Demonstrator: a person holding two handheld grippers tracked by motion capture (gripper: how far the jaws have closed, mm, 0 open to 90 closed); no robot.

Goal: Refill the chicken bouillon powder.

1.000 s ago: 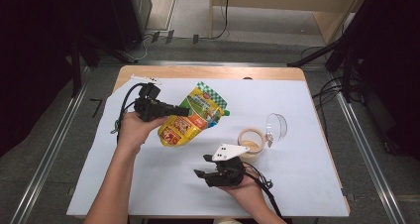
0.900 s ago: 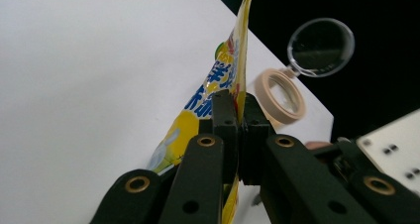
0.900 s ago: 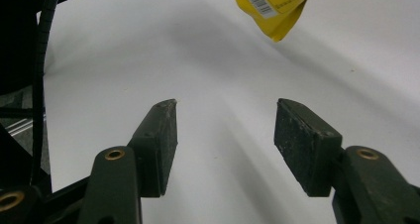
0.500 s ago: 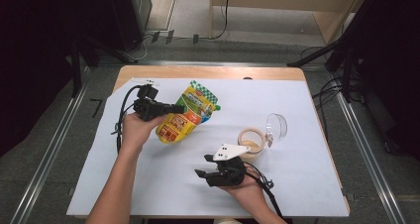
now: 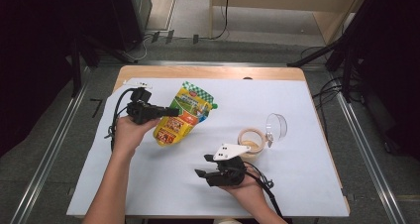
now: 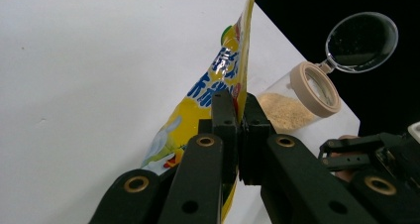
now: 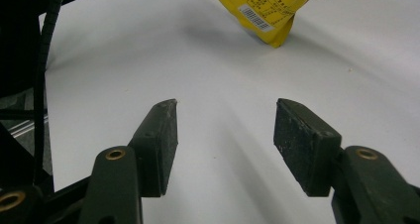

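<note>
On a white-covered table (image 5: 148, 184) seen from above, a yellow and green pouch (image 5: 184, 116) hangs clamped in the left gripper (image 5: 171, 112), its lower corner down near the sheet and its green top edge angled up and away from the person. To the pouch's right, well apart from it, stands a small clear jar (image 5: 250, 141) with a beige rim and tan powder inside; its round clear lid (image 5: 276, 126) is flipped open and leans out on the far side. Nothing lies between pouch and jar but bare white sheet.

The right gripper (image 5: 205, 166) rests low at the near edge, just in front of the jar, a grey three-cornered plate on top and a cable trailing back past the wrist. In the right gripper view its jaws stand apart with nothing between them, pointing across the sheet toward the pouch's (image 7: 277, 6) bottom corner, where a barcode and fine print show on the yellow film.

The left gripper view looks along the shut jaws (image 6: 237, 130), pinched flat on the pouch's (image 6: 218, 85) thin edge. The film is glossy yellow with blue lettering and a white shape near the bottom. Beyond it stands the jar (image 6: 302, 97), powder filling its lower part, lid (image 6: 361, 35) tipped back against the dark floor. The other gripper (image 6: 366, 152) shows at lower right.
</note>
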